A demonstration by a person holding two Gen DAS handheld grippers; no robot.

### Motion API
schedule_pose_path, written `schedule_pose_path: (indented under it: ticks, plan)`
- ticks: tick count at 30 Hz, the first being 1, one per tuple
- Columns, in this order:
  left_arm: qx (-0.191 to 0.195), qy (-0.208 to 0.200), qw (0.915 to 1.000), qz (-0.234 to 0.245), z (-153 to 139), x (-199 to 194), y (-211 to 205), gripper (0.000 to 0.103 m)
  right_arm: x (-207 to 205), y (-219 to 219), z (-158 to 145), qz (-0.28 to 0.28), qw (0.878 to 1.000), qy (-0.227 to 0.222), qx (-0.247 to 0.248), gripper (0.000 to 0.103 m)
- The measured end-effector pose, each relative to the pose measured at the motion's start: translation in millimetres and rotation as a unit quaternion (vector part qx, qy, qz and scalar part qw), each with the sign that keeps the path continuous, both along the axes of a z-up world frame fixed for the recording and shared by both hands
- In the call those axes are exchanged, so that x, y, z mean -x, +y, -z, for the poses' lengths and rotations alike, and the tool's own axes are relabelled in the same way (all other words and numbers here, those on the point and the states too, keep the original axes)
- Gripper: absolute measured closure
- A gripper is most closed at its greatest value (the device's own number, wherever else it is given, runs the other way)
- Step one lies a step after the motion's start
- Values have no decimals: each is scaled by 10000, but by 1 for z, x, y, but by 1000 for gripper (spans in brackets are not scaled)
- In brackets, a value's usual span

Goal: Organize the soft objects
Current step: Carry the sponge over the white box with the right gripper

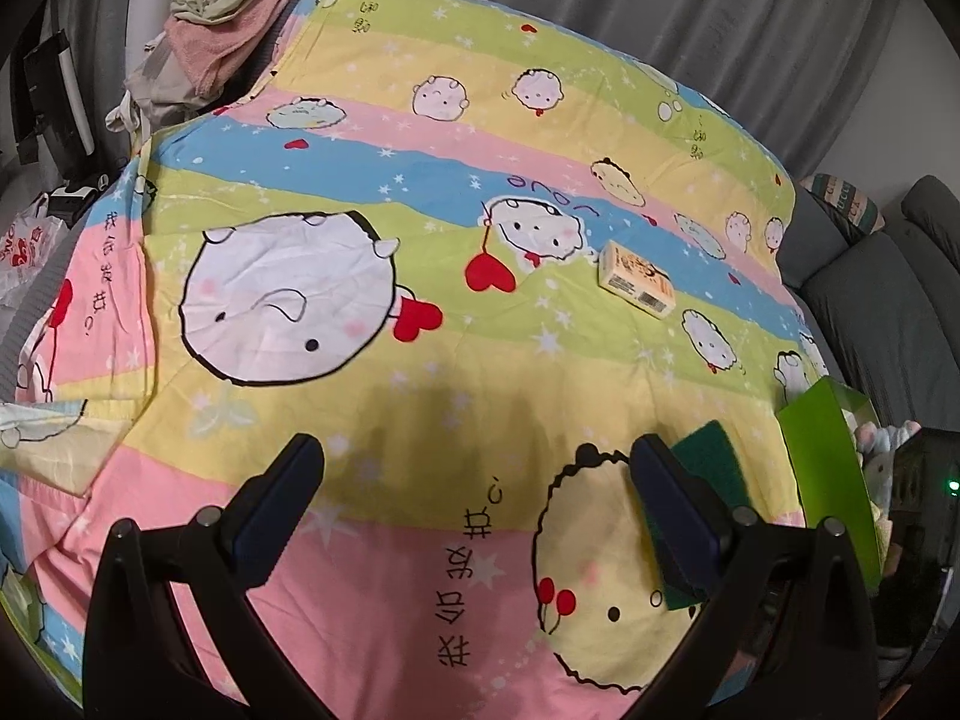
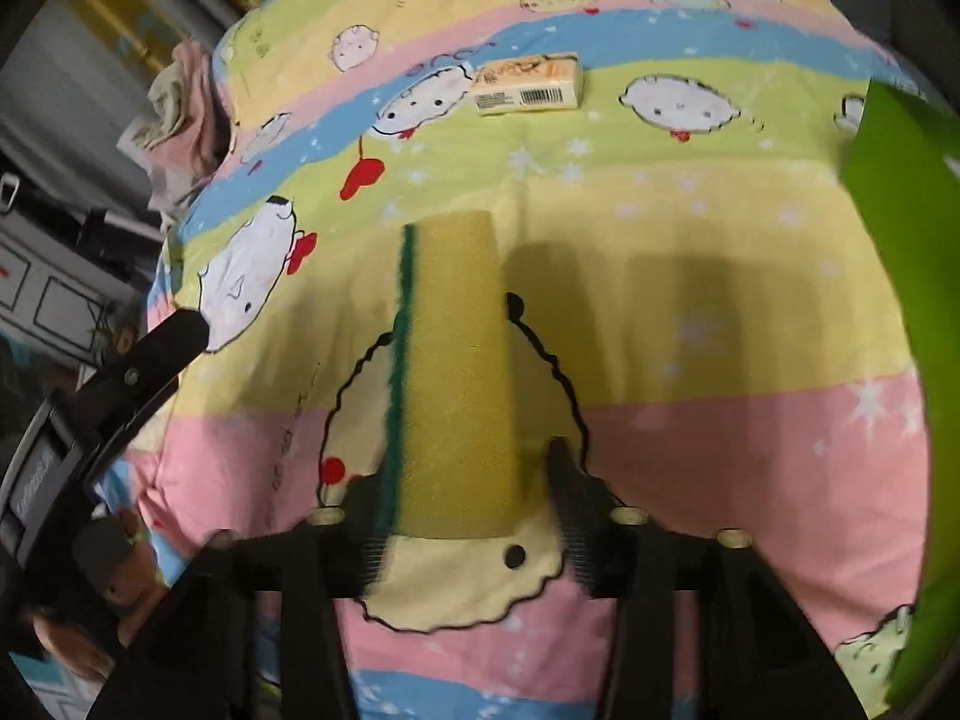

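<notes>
Right gripper [image 2: 468,480] has its jaws spread, and a yellow sponge [image 2: 456,372] with a green scouring side stands on edge between them; its green side lies against the left finger, while a gap shows at the right one. Ahead of the sponge a tissue pack [image 2: 528,86] lies on the cartoon quilt [image 2: 720,432]. To the right stands a green box [image 2: 900,228]. Left gripper [image 1: 480,474] hangs open and empty.

Yellow foam sponge with dark green scouring layer [image 2: 450,372]: on edge between the right gripper's [image 2: 465,480] parted jaws, green face left. Pale yellow wrapped tissue pack with barcode [image 2: 529,84]: flat on bedcover, well apart.
</notes>
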State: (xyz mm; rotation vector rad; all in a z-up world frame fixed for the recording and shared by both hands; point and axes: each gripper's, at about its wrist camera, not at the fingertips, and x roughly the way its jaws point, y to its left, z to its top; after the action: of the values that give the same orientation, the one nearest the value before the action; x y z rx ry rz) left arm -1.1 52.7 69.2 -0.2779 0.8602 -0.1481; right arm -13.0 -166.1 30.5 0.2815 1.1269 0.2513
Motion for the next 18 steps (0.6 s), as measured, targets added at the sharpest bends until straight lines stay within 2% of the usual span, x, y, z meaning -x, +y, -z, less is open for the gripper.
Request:
schedule_pose_path:
  ticks: [1,2,6,12,18]
  plan:
    - [9,30,10000,42,1,0,-2,1,3,-1,-2,-20,10000,-23,41,16]
    - [11,52,10000,76,3,0,-5,1,5,-3,-4,8,9998,-53,177,14]
    - [0,136,9996,252,7,0,-17,1,11,-15,-10,68,9977,-242,635,14]
    - [81,367,9979,528,17,1,-36,1,11,-51,-23,538,9969,-381,418,14]
    - [232,494,9947,876,25,5,-60,2,7,-62,-40,660,9938,-861,248,14]
